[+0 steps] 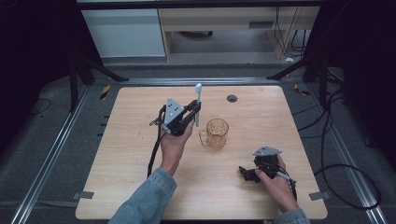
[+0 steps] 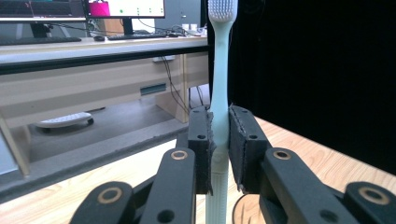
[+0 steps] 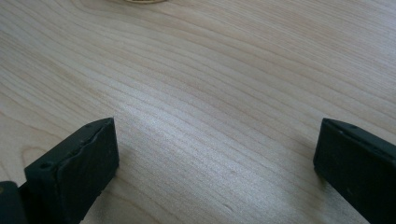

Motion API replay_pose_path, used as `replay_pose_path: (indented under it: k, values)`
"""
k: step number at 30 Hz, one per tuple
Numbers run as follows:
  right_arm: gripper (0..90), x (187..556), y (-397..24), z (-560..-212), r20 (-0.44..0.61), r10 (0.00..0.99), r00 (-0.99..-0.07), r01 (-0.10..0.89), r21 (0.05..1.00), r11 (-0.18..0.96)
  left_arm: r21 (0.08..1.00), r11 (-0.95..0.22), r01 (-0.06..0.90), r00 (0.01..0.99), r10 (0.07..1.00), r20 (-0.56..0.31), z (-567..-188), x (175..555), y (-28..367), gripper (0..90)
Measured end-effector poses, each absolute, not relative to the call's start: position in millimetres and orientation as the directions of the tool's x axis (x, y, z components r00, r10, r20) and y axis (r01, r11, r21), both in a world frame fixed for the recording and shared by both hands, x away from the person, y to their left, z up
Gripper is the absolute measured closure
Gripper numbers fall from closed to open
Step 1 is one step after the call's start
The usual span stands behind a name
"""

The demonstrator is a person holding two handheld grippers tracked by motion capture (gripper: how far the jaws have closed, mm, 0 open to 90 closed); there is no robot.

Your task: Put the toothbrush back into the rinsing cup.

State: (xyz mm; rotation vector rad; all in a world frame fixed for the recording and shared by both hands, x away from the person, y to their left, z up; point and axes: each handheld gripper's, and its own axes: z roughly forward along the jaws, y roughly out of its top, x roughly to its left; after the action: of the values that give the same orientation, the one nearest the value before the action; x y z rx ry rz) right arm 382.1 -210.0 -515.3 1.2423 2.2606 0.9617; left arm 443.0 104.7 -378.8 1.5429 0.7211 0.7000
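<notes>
Toothbrush (image 2: pixel 218 93) upright, clamped mid-handle in left gripper (image 1: pixel 192 113), just left of amber mug (image 1: pixel 217 133). Right gripper (image 1: pixel 248 173) rests near right, jaws apart. Likely step: lower it vertically, centred over the mug's mouth.

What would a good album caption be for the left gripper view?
Left gripper clamps a pale toothbrush upright, bristles on top, above the wooden table.

Pale wood tabletop (image 1: pixel 140 154), matt, with fine visible grain. Amber see-through mug (image 1: pixel 216 133), glossy, with textured wall. Light matt plastic toothbrush (image 2: pixel 219 93), ribbed low on handle. Black matt left claw (image 2: pixel 219 149) with rough pads (image 2: pixel 240 144). Grey denim-like cloth sleeve (image 1: pixel 144 200) at lower frame.
</notes>
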Motion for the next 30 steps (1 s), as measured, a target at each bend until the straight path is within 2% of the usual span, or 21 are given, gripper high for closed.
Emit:
replay_pose_path:
  k: [9, 30]
  values:
    - [0.4, 382, -210, -515, -0.007, 0.846, -0.533, 0.581, 0.724, 0.372, 0.998, -0.043, 0.048, 0.636, 0.771, 0.003, -390, 438, 102, 78.9]
    - [0.4, 382, -210, -515, -0.004, 0.843, -0.537, 0.581, 0.724, 0.373, 0.997, -0.056, 0.057, 0.65, 0.76, 0.005, -403, 439, 93, 78.8]
